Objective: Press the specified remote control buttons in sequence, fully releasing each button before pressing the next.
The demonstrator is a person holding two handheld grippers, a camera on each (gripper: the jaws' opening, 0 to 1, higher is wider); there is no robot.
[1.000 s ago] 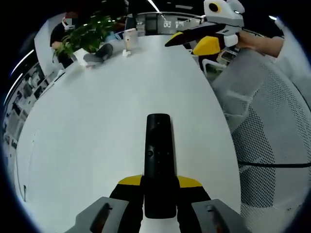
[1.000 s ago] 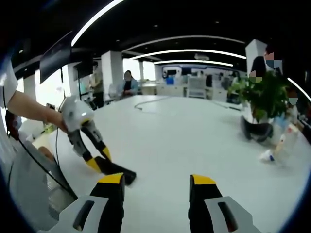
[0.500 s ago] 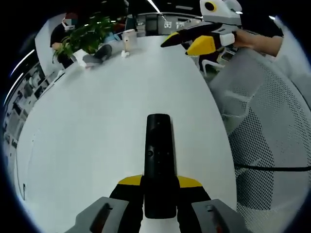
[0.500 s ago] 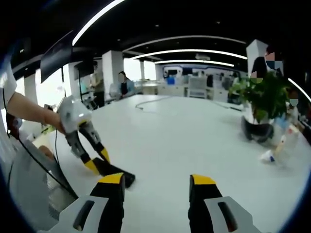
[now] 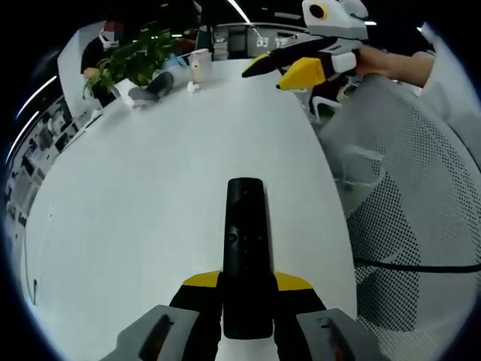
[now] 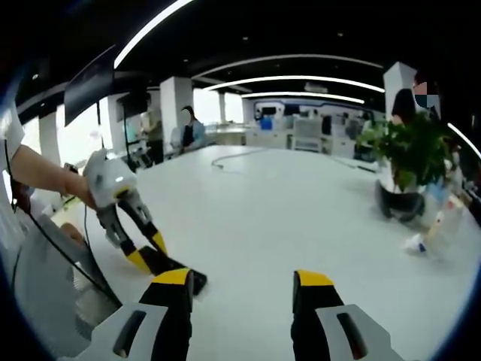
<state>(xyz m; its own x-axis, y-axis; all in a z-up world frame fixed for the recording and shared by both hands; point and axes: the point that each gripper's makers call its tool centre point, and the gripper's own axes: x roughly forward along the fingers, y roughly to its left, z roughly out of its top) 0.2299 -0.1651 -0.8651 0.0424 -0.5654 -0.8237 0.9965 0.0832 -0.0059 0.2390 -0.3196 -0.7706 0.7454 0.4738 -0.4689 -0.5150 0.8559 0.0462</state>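
Note:
A black remote control (image 5: 246, 248) lies lengthwise between the jaws of my left gripper (image 5: 246, 289), which is shut on its near end, above the white table (image 5: 150, 188). Its buttons face up. In the right gripper view the same left gripper (image 6: 143, 252) pinches the remote (image 6: 176, 271) at the lower left, held by a person's hand (image 6: 45, 177). My right gripper (image 6: 240, 282) stands open over the table with nothing between its jaws. It appears in the left gripper view as a white and yellow tool (image 5: 289, 66) hovering at the table's far right.
A potted plant (image 6: 409, 162) and a small bottle (image 6: 440, 218) stand at the table's far side. A cable (image 6: 233, 156) lies on the far tabletop. A mesh office chair (image 5: 406, 195) sits beside the table. People sit in the background.
My right gripper has drifted a little left and further over the table in the left gripper view. The left gripper keeps its hold on the remote.

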